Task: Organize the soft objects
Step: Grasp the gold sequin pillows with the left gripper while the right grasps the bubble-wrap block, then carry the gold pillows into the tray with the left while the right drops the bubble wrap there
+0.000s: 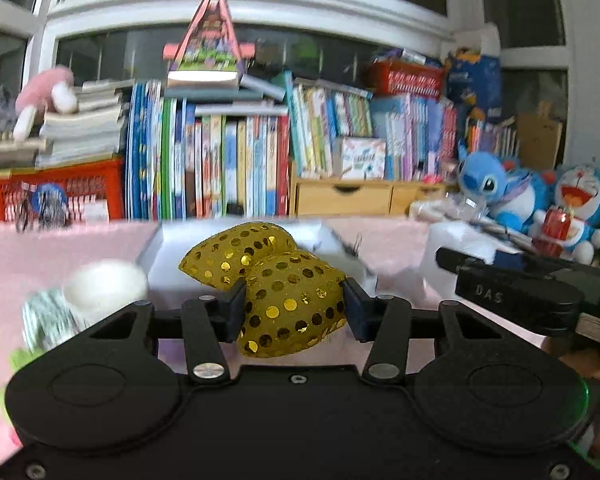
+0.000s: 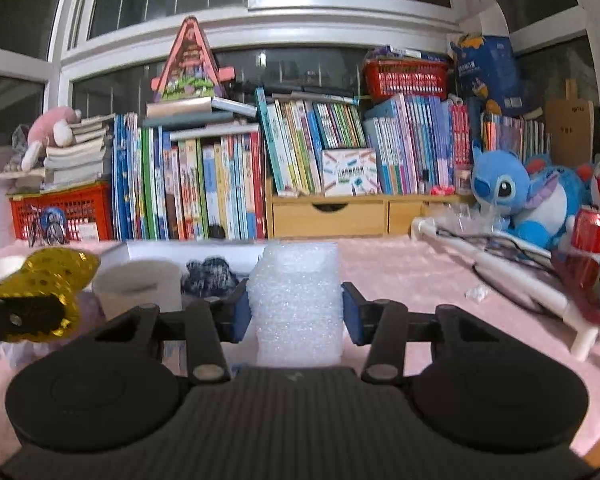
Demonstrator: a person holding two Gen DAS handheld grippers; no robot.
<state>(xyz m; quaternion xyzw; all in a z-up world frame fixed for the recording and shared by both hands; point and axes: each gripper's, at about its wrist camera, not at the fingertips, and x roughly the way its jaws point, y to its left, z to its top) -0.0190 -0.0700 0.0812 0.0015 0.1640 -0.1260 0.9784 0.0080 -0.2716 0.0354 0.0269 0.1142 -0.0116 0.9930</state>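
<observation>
The left gripper (image 1: 296, 304) points forward and slightly downward over the pink cloth (image 1: 52, 256). Its jaws are partly closed — both pads press the sides of a gold sequinned bow (image 1: 276, 280), which bulges out between and beyond them. The near lobe of the bow sits in the grip; the far lobe sticks out toward the left, over the white box (image 1: 160, 256) lying on the cloth.

The right gripper (image 2: 296, 308) is held close to level, aimed toward the far wall of books (image 2: 220, 184). Its jaws are narrowed onto a white foam block (image 2: 298, 300), the blue pads (image 2: 242, 308) flat against its left and right faces; the block stands upright and rises above the fingers.

In the right wrist view the left gripper and its bow appear at the left edge, just beside a white roll (image 2: 140, 284). In the left wrist view the right gripper shows at the right — near, but apart.
</observation>
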